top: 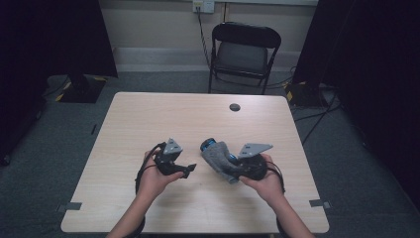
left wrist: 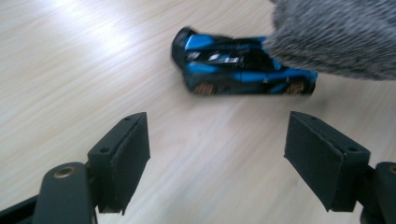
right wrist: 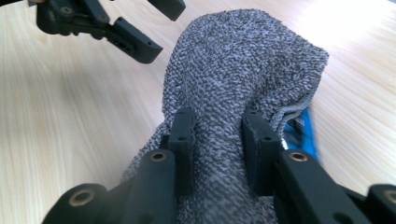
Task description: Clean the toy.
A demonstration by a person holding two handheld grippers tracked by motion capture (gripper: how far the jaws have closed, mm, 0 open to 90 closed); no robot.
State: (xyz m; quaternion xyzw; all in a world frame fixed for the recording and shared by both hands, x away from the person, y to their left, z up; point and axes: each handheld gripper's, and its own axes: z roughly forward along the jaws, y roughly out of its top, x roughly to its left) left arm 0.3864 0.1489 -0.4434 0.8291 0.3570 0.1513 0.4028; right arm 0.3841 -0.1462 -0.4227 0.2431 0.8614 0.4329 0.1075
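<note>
A grey knitted cloth (top: 218,156) lies bunched over one end of a blue and black toy car (top: 208,144) near the middle of the wooden table (top: 198,116). My right gripper (top: 232,166) is shut on the cloth (right wrist: 243,60), with both pads pinching a fold of it (right wrist: 218,140). A strip of the car (right wrist: 303,130) peeks out under the cloth's right edge. My left gripper (top: 190,168) stands open just left of the car, apart from it. In the left gripper view the car (left wrist: 243,70) lies ahead of the open left gripper (left wrist: 217,154), its rear under the cloth (left wrist: 336,32).
A black folding chair (top: 245,49) stands behind the table's far edge. A round cable hole (top: 235,107) sits in the tabletop at the back. A dark stand base (top: 81,87) is on the floor at left, and cables (top: 312,106) run at right.
</note>
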